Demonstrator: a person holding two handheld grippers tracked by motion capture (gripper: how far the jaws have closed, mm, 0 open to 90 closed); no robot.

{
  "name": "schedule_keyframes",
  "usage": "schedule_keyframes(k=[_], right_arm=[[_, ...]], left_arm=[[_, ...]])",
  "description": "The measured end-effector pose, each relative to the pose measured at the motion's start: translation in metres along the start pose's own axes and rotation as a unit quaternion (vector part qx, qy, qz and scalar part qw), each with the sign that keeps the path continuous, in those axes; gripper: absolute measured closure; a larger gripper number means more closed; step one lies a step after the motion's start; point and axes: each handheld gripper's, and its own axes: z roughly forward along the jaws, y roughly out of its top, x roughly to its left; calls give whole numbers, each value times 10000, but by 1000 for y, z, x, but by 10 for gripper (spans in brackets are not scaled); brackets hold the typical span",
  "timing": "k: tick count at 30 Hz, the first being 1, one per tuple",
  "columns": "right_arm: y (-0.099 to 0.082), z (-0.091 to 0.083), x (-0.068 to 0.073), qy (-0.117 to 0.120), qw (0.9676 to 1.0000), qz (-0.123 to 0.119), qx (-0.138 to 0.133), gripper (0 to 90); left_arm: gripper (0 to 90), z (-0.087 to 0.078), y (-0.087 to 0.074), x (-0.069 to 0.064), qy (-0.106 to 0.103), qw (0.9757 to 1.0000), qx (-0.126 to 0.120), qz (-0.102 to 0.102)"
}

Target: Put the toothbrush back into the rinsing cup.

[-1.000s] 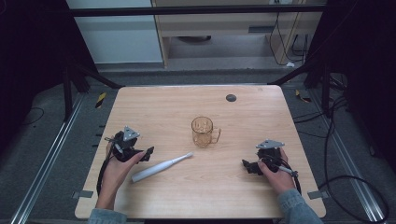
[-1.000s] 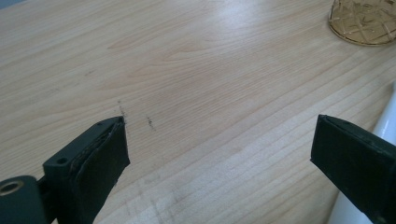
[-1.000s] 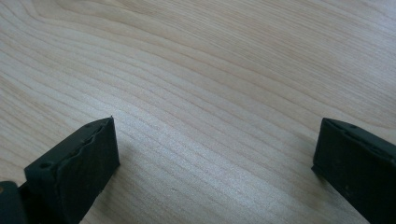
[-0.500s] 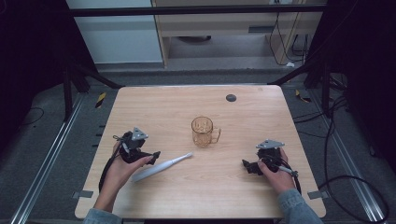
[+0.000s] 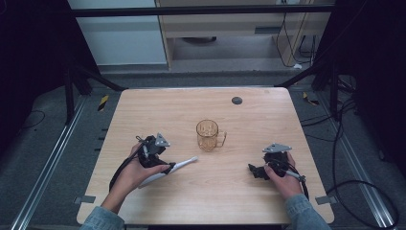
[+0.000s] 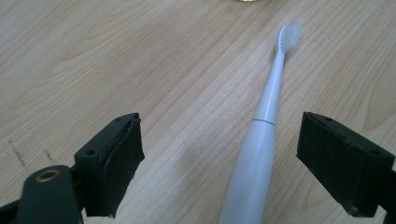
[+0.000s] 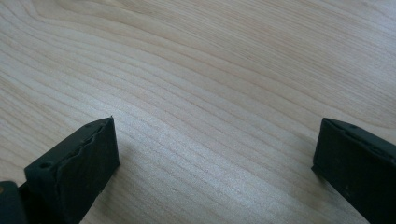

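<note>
A white electric toothbrush [image 5: 184, 164] lies flat on the wooden table [image 5: 239, 201], its brush head pointing toward an amber glass mug [image 5: 208, 135] that stands upright mid-table. My left gripper [image 5: 165, 166] sits over the toothbrush handle. In the left gripper view the toothbrush [image 6: 254, 158] lies between the jaws of the left gripper [image 6: 222, 135]. These jaws have just been closing, but neither pad touches the handle. The right gripper [image 5: 256, 170] rests low on the table at the right. Its jaws are open in the right gripper view [image 7: 217, 140] over bare wood.
A small dark round disc [image 5: 236, 100] lies near the table's far edge. Black frame posts and cables stand on the floor around the table. Bare wood lies between the mug and the right gripper.
The left hand has moved right across the table, and its jaws now straddle the toothbrush handle. The right hand, mug and toothbrush have stayed put.
</note>
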Motion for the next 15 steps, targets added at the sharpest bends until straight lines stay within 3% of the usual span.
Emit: schedule_keyframes(k=[4,9,15], right_arm=[[0,0,0,1,10000,-2,5,3],[0,0,0,1,10000,-2,3,4],[0,0,1,-23,10000,29,-2,3]], left_arm=[[162,2,4,-4,-79,9997,113,179],[185,5,7,-9,-179,9979,429,452],[214,6,14,-12,-307,9965,516,585]])
